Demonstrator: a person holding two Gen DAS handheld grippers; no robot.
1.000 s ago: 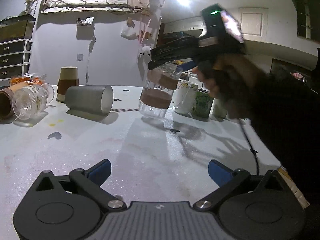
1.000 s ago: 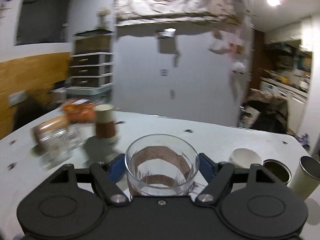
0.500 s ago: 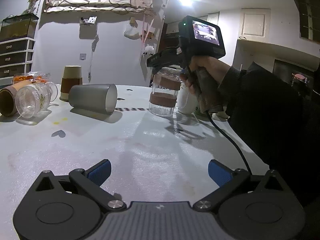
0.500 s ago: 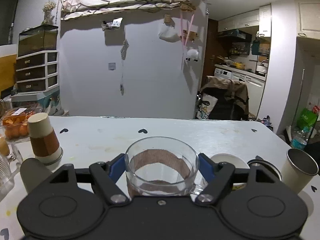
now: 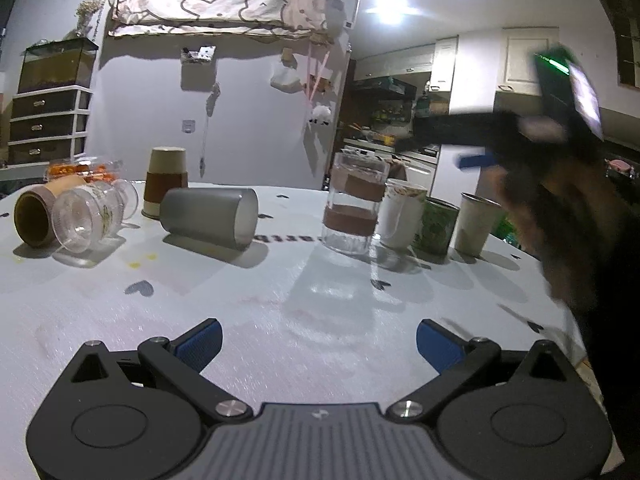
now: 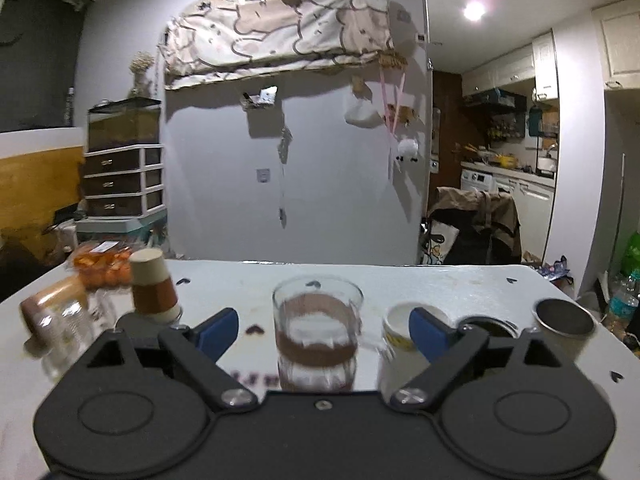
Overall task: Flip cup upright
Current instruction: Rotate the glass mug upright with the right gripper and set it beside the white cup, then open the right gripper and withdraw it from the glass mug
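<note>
Cup: the clear ribbed glass cup with a brown band [image 6: 317, 330] stands upright on the white table [image 5: 320, 300], mouth up, touching neither claw
Right claw: the right gripper [image 6: 322, 330] has its blue pads spread wide, one on each side of the glass with a gap at both, holding nothing
Place: glass dead ahead of the right claw, between its fingers and slightly beyond the tips; in the left view it sits far ahead and a little right
Risk, knock: a sideways swing of the open claw could clip the glass and tip it
Risk, neighbours: the white mug [image 6: 400, 330] stands just beside the glass, near the right pad, so a careless move could bump it
Left claw: the left gripper [image 5: 318, 338] is wide and empty, well apart from the glass
Other: a grey metal tumbler [image 5: 210, 216] lies on its side, ahead and left
</note>
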